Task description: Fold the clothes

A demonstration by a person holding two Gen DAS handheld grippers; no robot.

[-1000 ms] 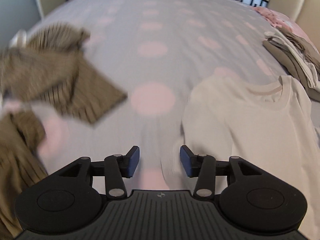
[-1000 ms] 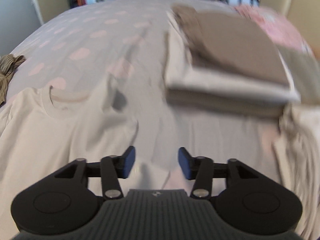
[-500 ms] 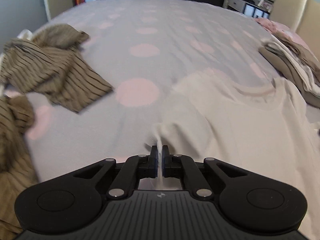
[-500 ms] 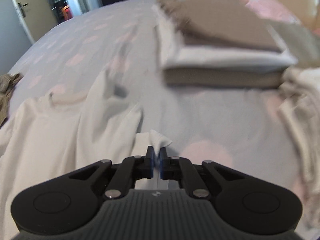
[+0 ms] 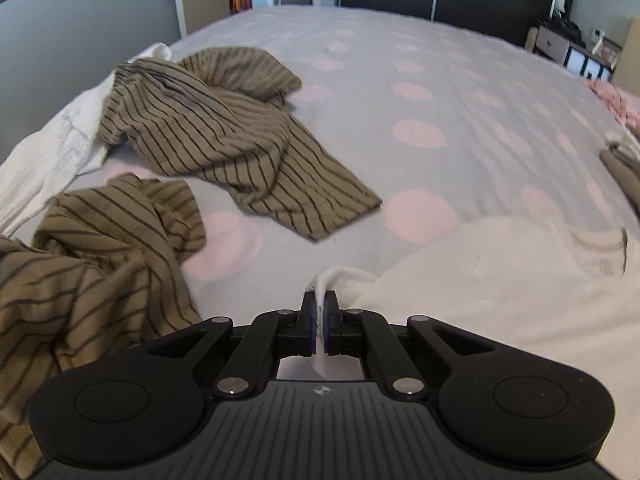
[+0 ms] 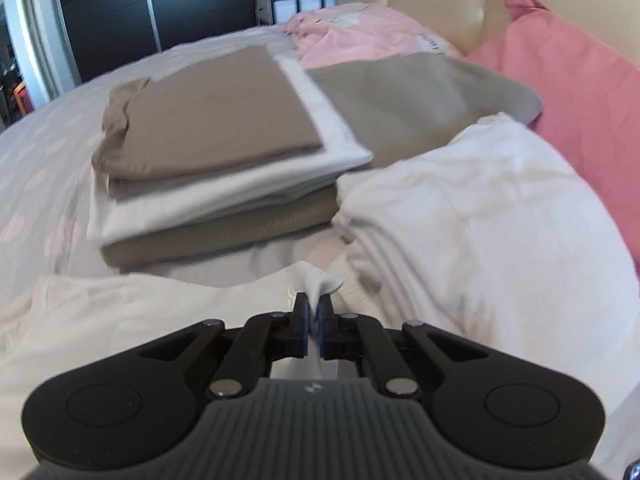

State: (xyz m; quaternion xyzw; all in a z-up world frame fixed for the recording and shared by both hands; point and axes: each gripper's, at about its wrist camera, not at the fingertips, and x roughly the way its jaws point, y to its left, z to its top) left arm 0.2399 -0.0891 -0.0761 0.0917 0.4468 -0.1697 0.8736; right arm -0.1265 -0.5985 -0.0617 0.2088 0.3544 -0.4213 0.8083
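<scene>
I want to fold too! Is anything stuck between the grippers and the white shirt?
No. The left gripper and the right gripper are both shut directly on pinches of the white shirt, with nothing visible in between.

Shirt I grip (image 5: 500, 280): cream-white
Crumpled tops (image 5: 224, 140): olive, dark stripes
Bedspread (image 5: 440, 92): grey, pink dots
Pillow (image 6: 580, 92): pink

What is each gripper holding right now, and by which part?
Both hold the white T-shirt: the left gripper pinches a bunched bit of its edge, and the right gripper pinches a bunched bit on the opposite side.
</scene>
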